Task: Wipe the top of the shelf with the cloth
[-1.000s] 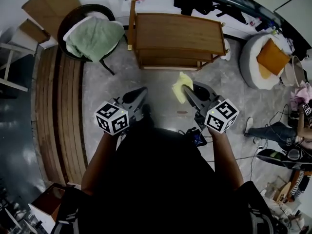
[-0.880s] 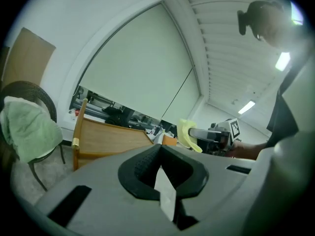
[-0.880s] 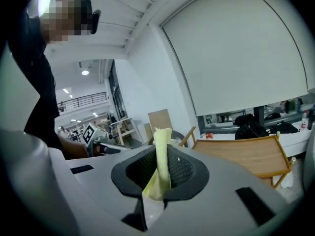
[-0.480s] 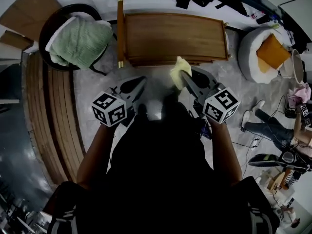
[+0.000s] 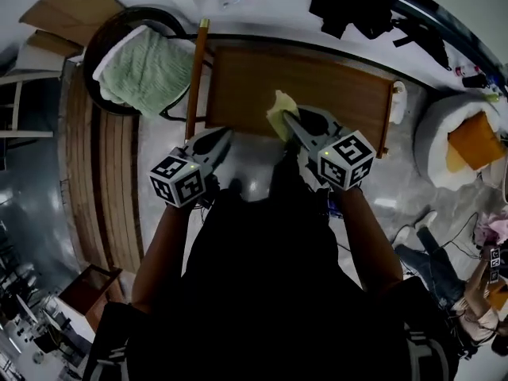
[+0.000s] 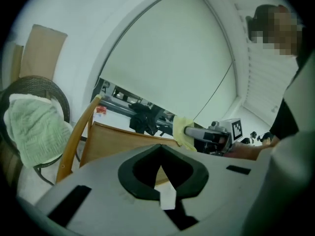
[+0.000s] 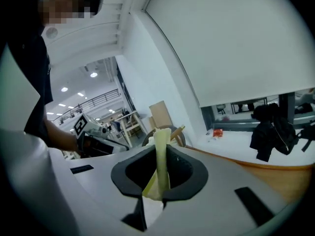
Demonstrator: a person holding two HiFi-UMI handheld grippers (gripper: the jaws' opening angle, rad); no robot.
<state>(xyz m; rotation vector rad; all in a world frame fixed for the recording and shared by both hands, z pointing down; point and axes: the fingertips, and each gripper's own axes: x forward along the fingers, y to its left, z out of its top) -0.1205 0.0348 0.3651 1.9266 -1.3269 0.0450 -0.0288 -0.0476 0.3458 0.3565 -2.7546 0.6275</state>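
Note:
The wooden shelf top (image 5: pixel 333 86) lies just ahead of me in the head view. My right gripper (image 5: pixel 287 121) hangs over its front part, shut on a pale yellow cloth (image 5: pixel 279 109) that sticks out past the tips. In the right gripper view the cloth (image 7: pixel 161 156) stands pinched upright between the jaws, with the shelf top (image 7: pixel 290 178) to the right. My left gripper (image 5: pixel 225 136) is shut and empty at the shelf's front left edge. The left gripper view shows the shelf (image 6: pixel 118 139) and the cloth (image 6: pixel 181 131) held out over it.
A round dark chair with a green towel (image 5: pixel 143 66) stands left of the shelf, beside a slatted wooden bench (image 5: pixel 111 173). A white pouf with an orange cushion (image 5: pixel 468 141) is at the right. Black clothes (image 5: pixel 357 2) lie behind the shelf. A person (image 5: pixel 484 292) sits at lower right.
I have stepped closer to the shelf. Both grippers moved forward; the right one now carries the cloth over the shelf top instead of over the floor.

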